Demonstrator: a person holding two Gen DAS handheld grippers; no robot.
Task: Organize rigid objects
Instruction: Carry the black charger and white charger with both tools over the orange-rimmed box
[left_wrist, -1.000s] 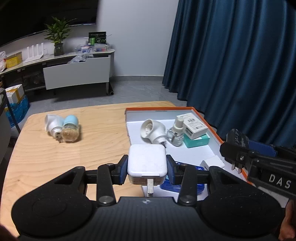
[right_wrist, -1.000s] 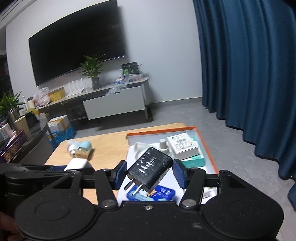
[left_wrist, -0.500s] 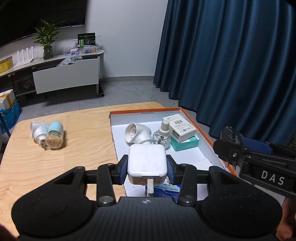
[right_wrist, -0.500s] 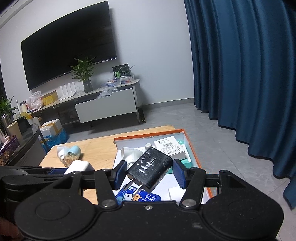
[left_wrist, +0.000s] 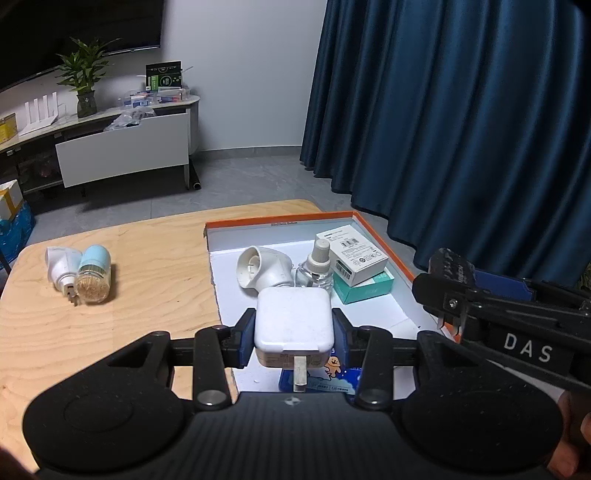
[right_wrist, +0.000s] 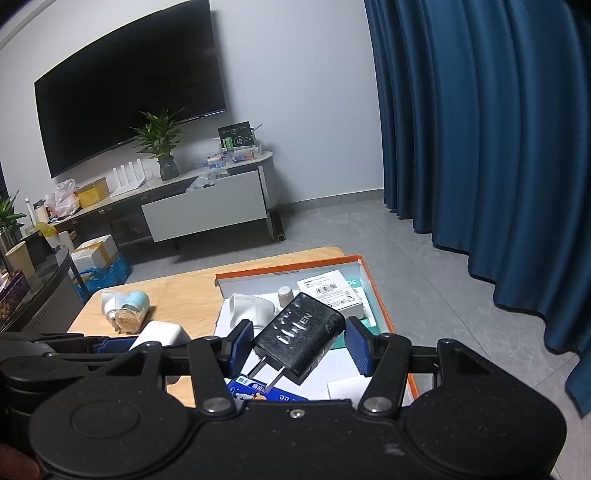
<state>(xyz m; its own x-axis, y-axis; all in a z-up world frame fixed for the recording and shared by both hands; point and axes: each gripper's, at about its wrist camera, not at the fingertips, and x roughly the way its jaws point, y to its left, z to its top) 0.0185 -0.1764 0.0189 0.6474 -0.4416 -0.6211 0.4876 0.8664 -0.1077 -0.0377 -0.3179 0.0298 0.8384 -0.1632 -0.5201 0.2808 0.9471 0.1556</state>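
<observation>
Setting: living room at dusk-dim light, blue curtain (left_wrist: 461, 129) to the right, wooden table (left_wrist: 147, 273) beneath both tools.
Left gripper (left_wrist: 293, 334): clamped on a white charger (left_wrist: 291, 321), flat face up, prong pointing back toward the camera.
Right gripper (right_wrist: 300, 343): closed around a black charger (right_wrist: 301, 341), held tilted, its long axis running from the prongs low on the left up to the far right.
Destination: orange-rimmed tray (left_wrist: 384, 243) lies directly ahead of and below both tools, already holding a white box (left_wrist: 356, 258), a clear bottle (left_wrist: 314, 273) and a white plug-in unit (left_wrist: 262, 267).
Key relation: bare tray floor sits just ahead of the white charger; the right tool hangs over the tray's near right part. Both look about equally near.
Left out: a capped jar (left_wrist: 92, 277) and a white adapter (left_wrist: 59, 266) rest well off to the left, outside the tray.
Likely next: lowering and releasing each charger into the tray.
</observation>
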